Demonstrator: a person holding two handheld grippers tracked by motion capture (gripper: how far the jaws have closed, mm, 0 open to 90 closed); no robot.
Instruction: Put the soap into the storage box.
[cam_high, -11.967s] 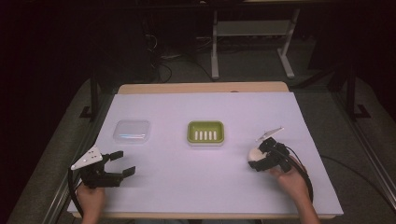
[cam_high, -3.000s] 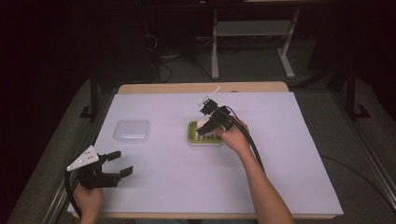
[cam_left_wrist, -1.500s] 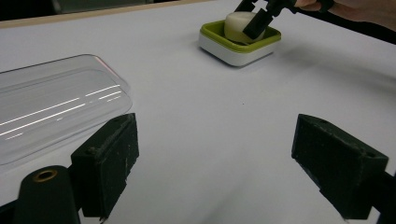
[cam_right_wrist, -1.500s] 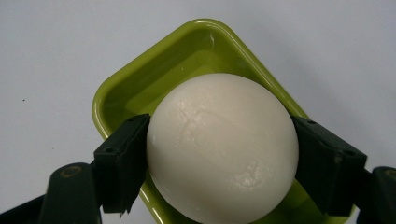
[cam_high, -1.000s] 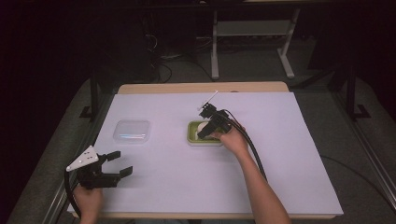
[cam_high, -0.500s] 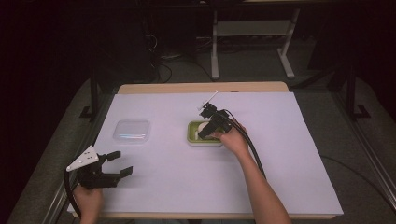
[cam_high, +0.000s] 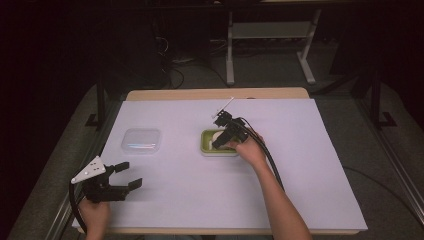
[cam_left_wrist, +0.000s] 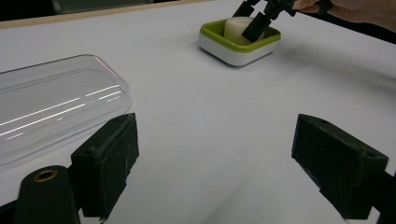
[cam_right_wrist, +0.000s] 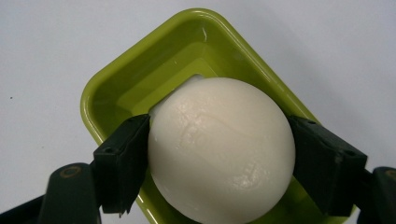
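right hand-held gripper (cam_right_wrist: 219, 154): jaws closed on the round white soap bar (cam_right_wrist: 222, 147), one pad on each side at its widest | soap: over green dish (cam_right_wrist: 140, 84), mid-tabletop | handling: likely firm, slick, fairly light; hold at widest part, gently | left hand-held gripper (cam_left_wrist: 229, 161): wide open, empty, near left by clear lid (cam_left_wrist: 51, 105)

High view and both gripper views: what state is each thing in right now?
White soap bar: clamped between the right gripper's jaws, inside the dish.
Green soap dish: upright on the table, holding the soap.
Clear plastic lid: lying flat, apart from the dish.
Right gripper: shut on the soap.
Left gripper: open, holding nothing.
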